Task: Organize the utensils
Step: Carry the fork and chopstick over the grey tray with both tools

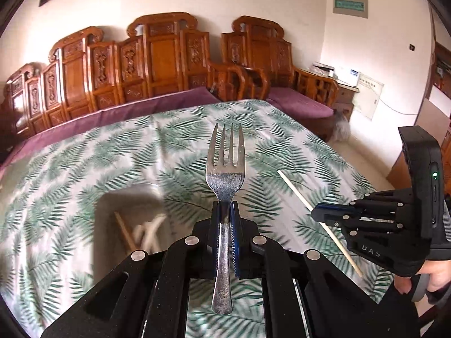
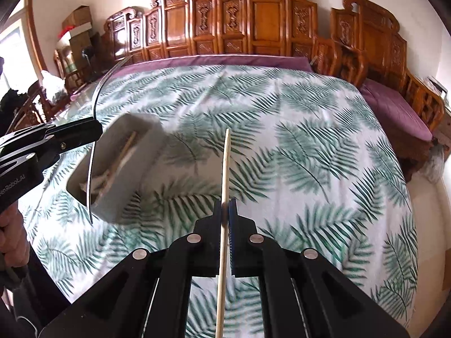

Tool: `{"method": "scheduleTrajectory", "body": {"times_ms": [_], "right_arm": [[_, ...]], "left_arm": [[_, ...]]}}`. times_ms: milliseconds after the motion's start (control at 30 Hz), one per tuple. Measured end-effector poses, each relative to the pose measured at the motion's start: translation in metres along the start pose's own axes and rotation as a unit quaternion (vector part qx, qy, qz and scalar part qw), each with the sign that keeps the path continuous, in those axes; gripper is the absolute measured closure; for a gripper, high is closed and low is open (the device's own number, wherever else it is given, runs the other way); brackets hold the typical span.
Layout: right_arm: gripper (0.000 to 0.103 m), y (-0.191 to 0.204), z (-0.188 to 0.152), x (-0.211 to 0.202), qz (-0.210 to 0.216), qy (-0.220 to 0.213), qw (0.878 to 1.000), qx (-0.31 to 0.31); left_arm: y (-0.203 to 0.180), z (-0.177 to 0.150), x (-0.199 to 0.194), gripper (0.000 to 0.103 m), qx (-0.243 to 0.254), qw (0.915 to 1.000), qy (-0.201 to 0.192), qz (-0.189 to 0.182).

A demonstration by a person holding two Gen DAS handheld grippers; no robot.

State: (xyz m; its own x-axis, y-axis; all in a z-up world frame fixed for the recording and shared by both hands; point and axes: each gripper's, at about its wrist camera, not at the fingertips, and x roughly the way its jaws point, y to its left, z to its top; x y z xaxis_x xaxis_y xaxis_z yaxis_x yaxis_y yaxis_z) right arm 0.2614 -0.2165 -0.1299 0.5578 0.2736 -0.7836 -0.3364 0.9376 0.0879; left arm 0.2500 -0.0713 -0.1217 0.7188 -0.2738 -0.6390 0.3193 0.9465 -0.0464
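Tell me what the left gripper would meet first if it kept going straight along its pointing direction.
Probably only the fern-print tablecloth. The left gripper, shut on the metal fork, points beyond the grey rectangular tray, which sits off to one side; depth is uncertain.

Bright daylight fills both fisheye views, bending the edges into dark corners. The tray (image 1: 132, 219) blurs; glare streaks the carved wooden bench (image 2: 253, 19).

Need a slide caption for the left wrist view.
Left gripper holds a metal fork above the fern-print tablecloth; right gripper alongside clamps a wooden chopstick.
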Motion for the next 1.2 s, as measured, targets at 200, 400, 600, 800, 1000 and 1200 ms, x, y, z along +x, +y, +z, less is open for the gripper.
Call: {"method": "scheduleTrajectory", "body": {"times_ms": [200, 400, 600, 800, 1000, 1200], "right_arm": [[0.097, 0.03, 0.025, 0.01, 0.02, -0.006, 1.0, -0.014], [0.097, 0.059, 0.046, 0.023, 0.035, -0.008, 0.999, -0.027], [0.097, 0.079, 0.061, 0.032, 0.044, -0.007, 0.998, -0.037], [0.097, 0.101, 0.076, 0.042, 0.053, -0.008, 0.998, -0.043], [0.097, 0.122, 0.089, 0.052, 0.058, -0.006, 0.997, -0.052], [0.097, 0.145, 0.096, 0.069, 0.072, -0.001, 0.996, -0.048]], "left_arm": [[0.046, 0.003, -0.003, 0.097, -0.02, 0.9994, 0.004, 0.029], [0.091, 0.002, 0.012, 0.097, -0.044, 0.9976, 0.017, 0.051], [0.113, -0.016, 0.032, 0.097, -0.064, 0.9952, 0.051, 0.052], [0.119, -0.028, 0.037, 0.096, -0.068, 0.9946, 0.063, 0.047], [0.124, -0.024, 0.02, 0.096, -0.068, 0.9956, 0.051, 0.038], [0.14, -0.031, -0.003, 0.095, -0.07, 0.9958, 0.041, 0.043]]}}
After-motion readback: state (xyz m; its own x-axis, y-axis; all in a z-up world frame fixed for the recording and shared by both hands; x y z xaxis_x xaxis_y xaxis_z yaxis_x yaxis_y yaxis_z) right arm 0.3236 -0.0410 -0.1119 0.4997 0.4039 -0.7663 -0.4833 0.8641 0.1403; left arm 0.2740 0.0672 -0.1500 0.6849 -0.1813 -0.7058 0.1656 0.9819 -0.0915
